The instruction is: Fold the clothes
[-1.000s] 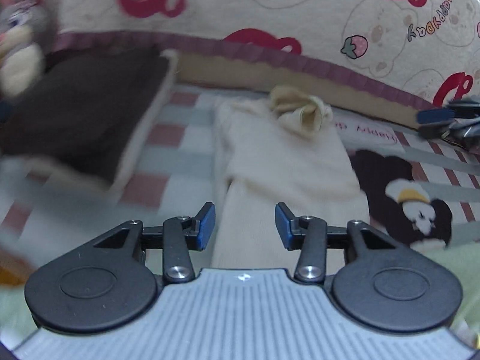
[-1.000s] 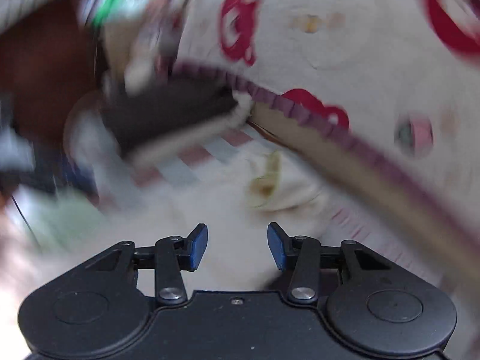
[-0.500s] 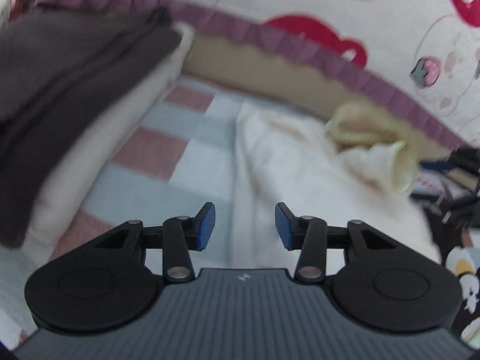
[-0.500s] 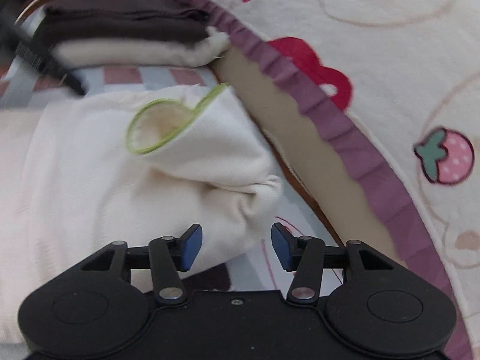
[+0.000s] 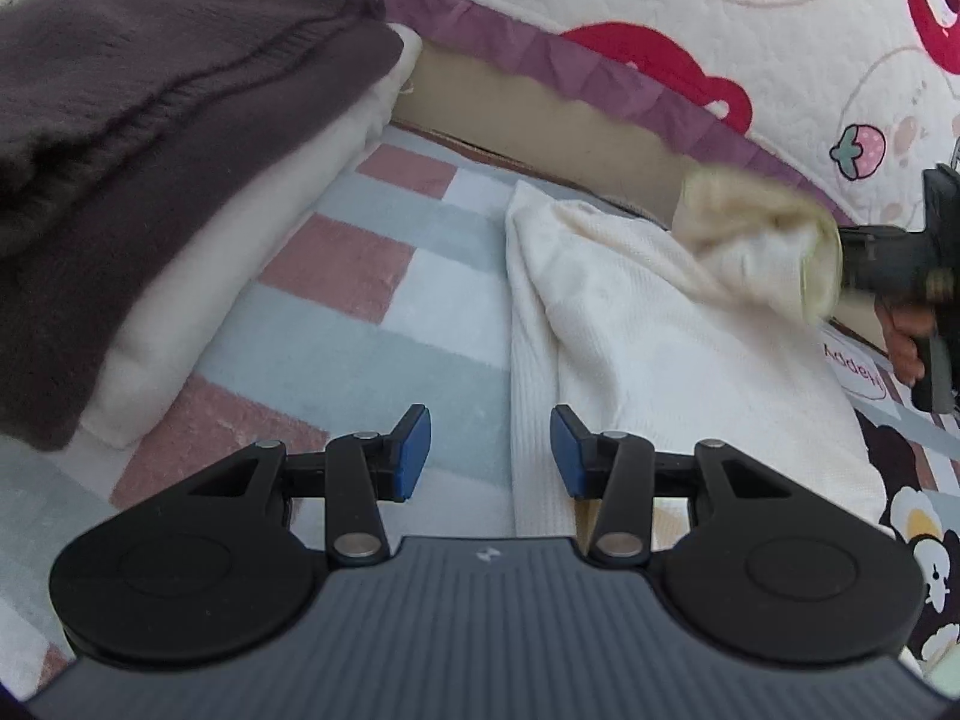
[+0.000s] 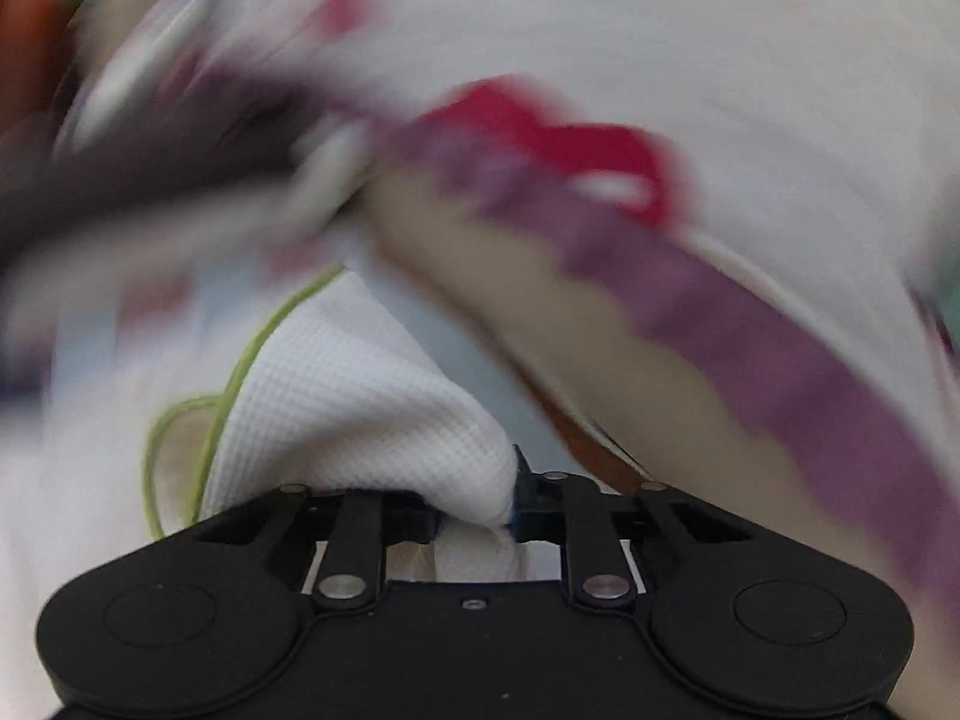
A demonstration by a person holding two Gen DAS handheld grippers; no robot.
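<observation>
R fingers (image 6: 528, 489) closing on cream garment (image 5: 648, 324) corner; L gripper (image 5: 491, 453) released, over checked blanket (image 5: 372, 330) (folded stack (image 5: 180, 168) left).

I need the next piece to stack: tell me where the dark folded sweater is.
In the left wrist view, the dark folded sweater sits at upper left on a folded cream garment, left of the cream waffle shirt.

the right gripper (image 6: 477, 510) is closing, a bunched fold of white waffle-knit garment (image 6: 360, 408) between its jaws. a thin green trim (image 6: 240, 372) edges the cloth. behind, blurred, a purple ruffle (image 6: 750, 312) borders a white quilt with red prints (image 6: 780, 30).
</observation>
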